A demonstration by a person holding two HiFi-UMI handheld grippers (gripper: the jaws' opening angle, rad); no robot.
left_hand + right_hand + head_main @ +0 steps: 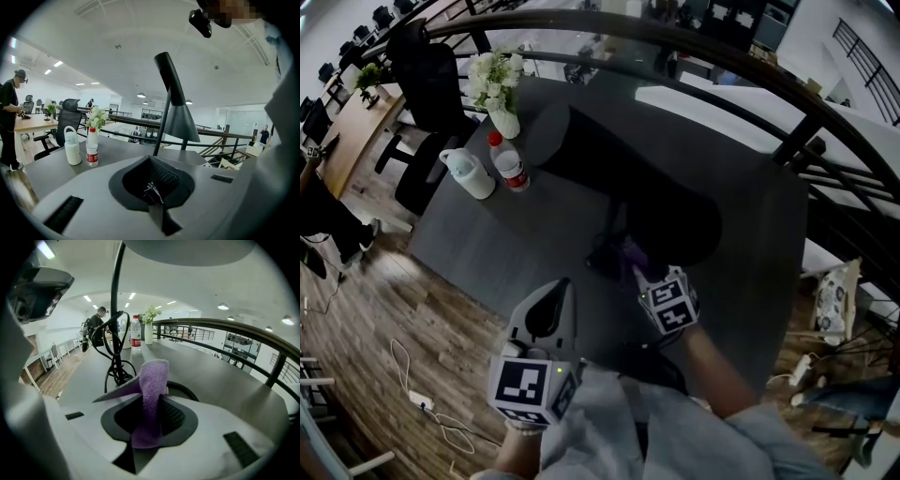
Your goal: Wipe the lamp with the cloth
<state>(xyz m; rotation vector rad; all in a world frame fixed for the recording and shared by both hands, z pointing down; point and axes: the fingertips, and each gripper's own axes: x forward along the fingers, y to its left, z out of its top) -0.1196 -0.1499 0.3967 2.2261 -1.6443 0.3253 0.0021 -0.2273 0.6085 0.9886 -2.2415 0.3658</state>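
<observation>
The lamp (628, 183) stands on the dark table (506, 244); from above its black shade covers the stem. In the left gripper view the lamp (180, 117) rises just beyond my left gripper (152, 161), whose jaws are shut with nothing in them. My left gripper (563, 286) hangs at the table's near edge, left of the lamp base. My right gripper (636, 267) is shut on a purple cloth (633, 253) close to the lamp's base. In the right gripper view the cloth (152, 385) sticks up from the jaws, the lamp stem (115, 310) and coiled cable (115, 366) just behind it.
A white jug (469, 173), a water bottle (512, 169) and a vase of white flowers (499, 94) stand at the table's far left. A dark railing (750, 66) runs behind the table. Office chairs and a standing person (9, 117) are at the left.
</observation>
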